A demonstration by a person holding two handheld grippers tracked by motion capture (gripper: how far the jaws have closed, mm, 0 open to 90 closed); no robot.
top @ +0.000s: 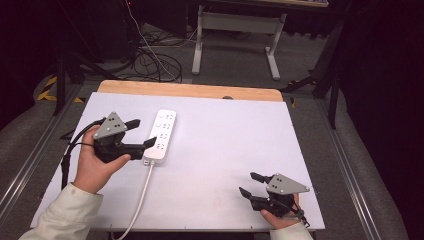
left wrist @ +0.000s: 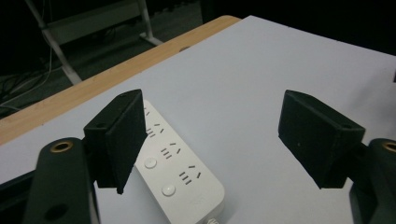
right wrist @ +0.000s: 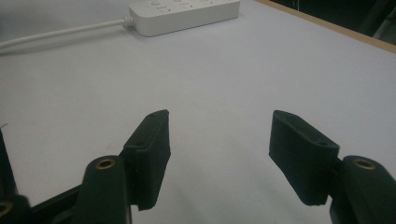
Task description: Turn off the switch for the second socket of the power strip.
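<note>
High view: white plastic power strip (top: 161, 136) with its white cord (top: 141, 197) lies left of centre on the pale grey table top (top: 225, 150). Left gripper (top: 141, 133) sits just beside the strip's near end, jaws apart, nothing between. Right gripper (top: 251, 183) is well apart at the near right edge, jaws also spread and empty.

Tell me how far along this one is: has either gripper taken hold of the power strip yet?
Nothing looks done. The power strip lies flat on the table, ungripped. In hand: the left gripper is open beside the strip's cord end. The right gripper is open, far off. Any grasp remains.
</note>
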